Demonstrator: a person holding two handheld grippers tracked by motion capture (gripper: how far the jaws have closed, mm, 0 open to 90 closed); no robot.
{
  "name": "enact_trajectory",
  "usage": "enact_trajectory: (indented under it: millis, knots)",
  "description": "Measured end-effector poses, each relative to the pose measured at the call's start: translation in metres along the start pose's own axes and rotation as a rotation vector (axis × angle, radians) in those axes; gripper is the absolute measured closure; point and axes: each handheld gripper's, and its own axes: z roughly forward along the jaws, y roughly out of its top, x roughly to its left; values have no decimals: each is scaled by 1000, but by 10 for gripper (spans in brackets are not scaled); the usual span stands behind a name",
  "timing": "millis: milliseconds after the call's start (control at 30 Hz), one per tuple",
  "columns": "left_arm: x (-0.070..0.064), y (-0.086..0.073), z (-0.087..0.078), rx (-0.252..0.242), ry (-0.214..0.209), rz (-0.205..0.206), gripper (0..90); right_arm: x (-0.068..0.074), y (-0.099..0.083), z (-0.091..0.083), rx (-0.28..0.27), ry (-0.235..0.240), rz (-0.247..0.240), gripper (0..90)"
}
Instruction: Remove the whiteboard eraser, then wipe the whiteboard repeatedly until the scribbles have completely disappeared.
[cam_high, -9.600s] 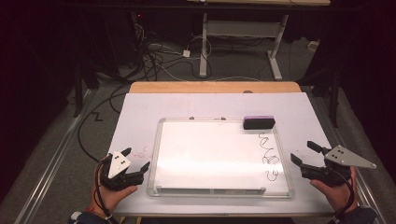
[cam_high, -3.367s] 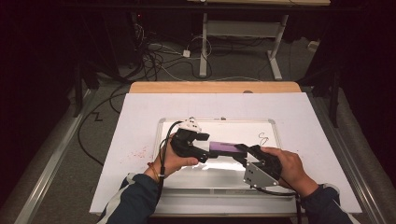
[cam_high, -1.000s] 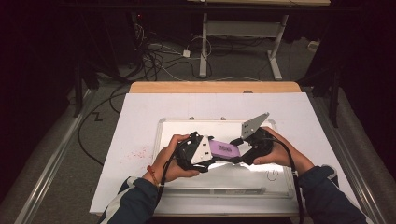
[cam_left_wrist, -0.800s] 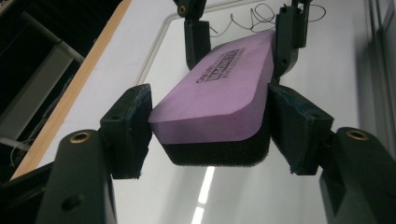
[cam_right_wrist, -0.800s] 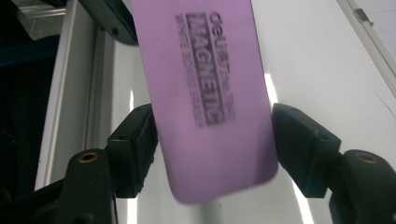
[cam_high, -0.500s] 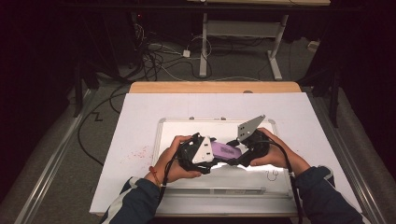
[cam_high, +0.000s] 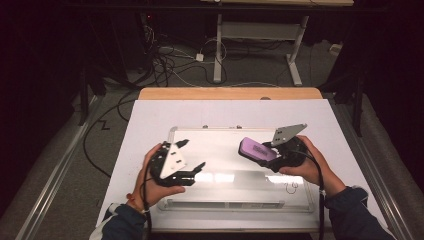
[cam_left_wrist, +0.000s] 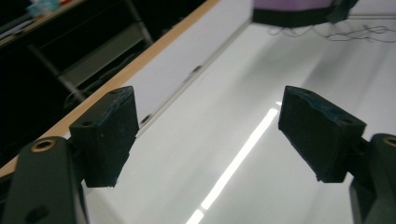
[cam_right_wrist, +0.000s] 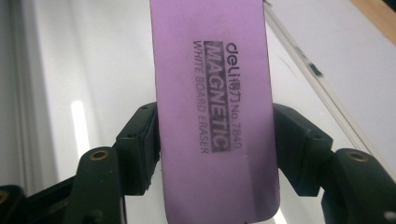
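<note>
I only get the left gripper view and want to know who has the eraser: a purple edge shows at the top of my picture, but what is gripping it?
Observer: The right gripper holds the purple eraser, one jaw on each long side.
Operator: Is my own gripper touching it?
Observer: No. In the high view the left gripper is open and apart from the eraser, over the whiteboard.
Operator: Any writing left on the board?
Observer: A small dark scribble sits near the board's front right, by the right hand.
</note>
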Motion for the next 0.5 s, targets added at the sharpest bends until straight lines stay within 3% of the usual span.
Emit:
enact_trajectory:
  millis: [133,200,333,367,400,433,500]
  knots:
    - [10,-26,-19,4,72,-74,233,-8,-12,-6,3,-60,79,385]
    - [11,-37,-24,37,108,-92,236,-13,-19,-6,29,-92,121,386]
    - [12,-56,-33,55,114,-113,236,-25,-32,-1,119,-154,222,386]
    - [11,-60,-35,58,115,-125,236,-27,-33,0,134,-178,233,386]
    - [10,-65,-37,72,110,-148,235,-32,-36,2,167,-217,279,386]
    - [9,-69,-38,84,108,-155,235,-32,-36,2,167,-217,279,386]
    - [8,-76,-40,109,101,-167,234,-38,-38,5,182,-239,338,385]
